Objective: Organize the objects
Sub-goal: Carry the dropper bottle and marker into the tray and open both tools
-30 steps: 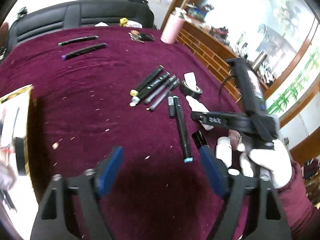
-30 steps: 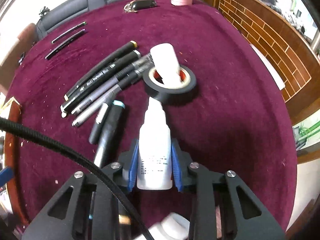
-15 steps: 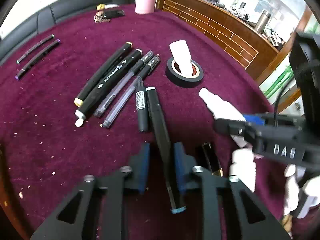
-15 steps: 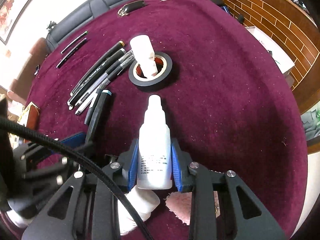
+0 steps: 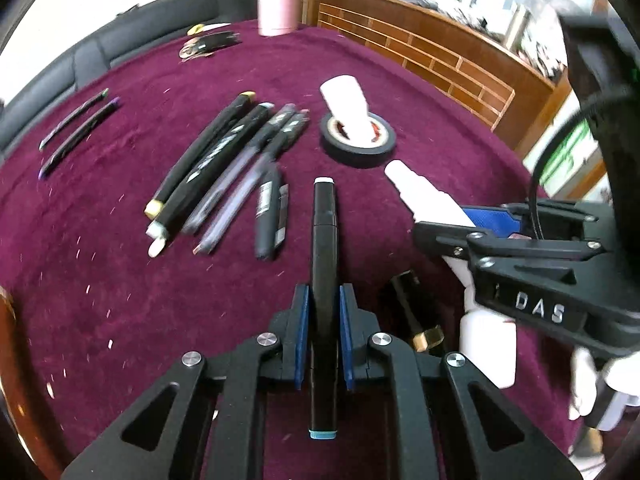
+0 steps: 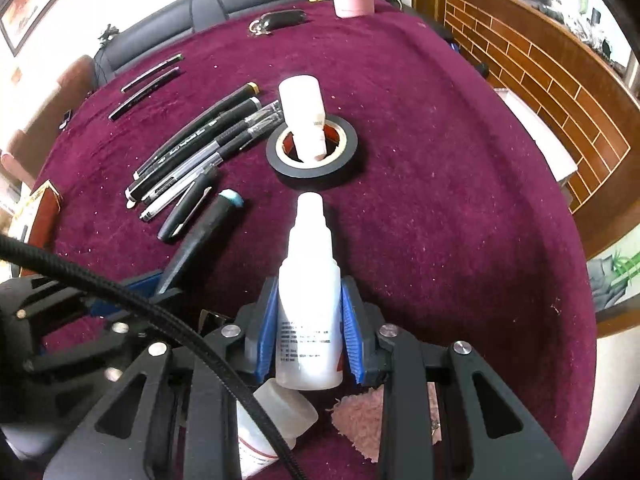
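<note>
Left tool point(image 5: 323, 336) has clamped the black marker point(image 5: 323, 264).

Tablecloth point(image 6: 440, 220): maroon velvety cloth, short nap, matt, flecked with pale lint.
Dropper bottle point(image 6: 310, 300): translucent white plastic, smooth, faint sheen, printed label.
Marker point(image 5: 324, 280): black plastic barrel, satin; teal end cap.
Tape roll point(image 6: 316, 160): black, smooth, semi-gloss; pale paper-like core.
Left gripper point(image 5: 324, 312) and right gripper point(image 6: 310, 320): matt black plastic frames, bright metal screws, blue ribbed rubbery pads.
Tumbler point(image 5: 279, 4): matt pink.
Wall panel point(image 6: 540, 80): varnished wood, glossy.
</note>
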The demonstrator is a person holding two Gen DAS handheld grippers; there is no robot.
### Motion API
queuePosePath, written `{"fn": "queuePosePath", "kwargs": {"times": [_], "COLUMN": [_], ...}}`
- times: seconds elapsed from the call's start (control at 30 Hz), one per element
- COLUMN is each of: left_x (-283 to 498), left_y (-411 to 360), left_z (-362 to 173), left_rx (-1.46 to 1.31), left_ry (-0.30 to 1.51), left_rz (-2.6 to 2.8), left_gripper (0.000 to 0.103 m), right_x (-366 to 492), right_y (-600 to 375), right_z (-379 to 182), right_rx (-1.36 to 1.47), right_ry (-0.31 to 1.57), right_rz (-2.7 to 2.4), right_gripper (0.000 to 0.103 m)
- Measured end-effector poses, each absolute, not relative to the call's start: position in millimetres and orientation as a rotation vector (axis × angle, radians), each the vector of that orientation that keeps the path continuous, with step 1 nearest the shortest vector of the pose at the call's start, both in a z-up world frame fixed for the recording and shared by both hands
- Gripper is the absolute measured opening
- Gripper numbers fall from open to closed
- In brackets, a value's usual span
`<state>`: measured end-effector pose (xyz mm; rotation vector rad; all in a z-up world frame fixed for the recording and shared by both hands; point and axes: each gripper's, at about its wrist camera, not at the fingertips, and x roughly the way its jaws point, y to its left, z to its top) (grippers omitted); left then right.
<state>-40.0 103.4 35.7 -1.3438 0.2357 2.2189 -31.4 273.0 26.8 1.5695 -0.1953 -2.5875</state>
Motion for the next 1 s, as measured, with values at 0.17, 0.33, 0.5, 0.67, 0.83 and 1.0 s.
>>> {"fn": "queuePosePath", "kwargs": {"times": [0.17, 0.33, 0.5, 0.67, 0.83, 1.0], "left_x": [-25.8, -2.0, 20.6, 45.8, 62.9, 74.0], "left_y": [62.2, 18.9, -34.5, -93.6, -155.2, -205.5], "left_z": [49.7, 73.2, 97.5, 110.3, 100.1, 77.5], "left_rx": [-1.326, -1.255, -1.179, -1.16, -1.199, -1.266], "left_ry": [0.067, -0.058, -0.194, -0.287, -0.388, -0.497], "left_rz": [2.231, 2.274, 2.331, 2.426, 2.525, 2.579], "left_gripper": [0.011, 0.011, 0.011, 0.011, 0.011, 0.011], "right_x": [-21.9, -11.4, 3.5, 13.2, 20.2, 22.6], "right_y": [284.7, 279.4, 246.2, 182.7, 101.6, 24.9], "right_z": [35.9, 58.9, 84.7, 92.4, 84.3, 72.8], "right_rx": [1.483, 1.376, 1.293, 1.278, 1.29, 1.327], "right_ry": [-0.387, -0.472, -0.479, -0.446, -0.405, -0.366], "right_rz": [-2.529, -2.499, -2.417, -2.275, -2.115, -1.984], "right_gripper": [0.027, 0.027, 0.027, 0.027, 0.028, 0.028]}}
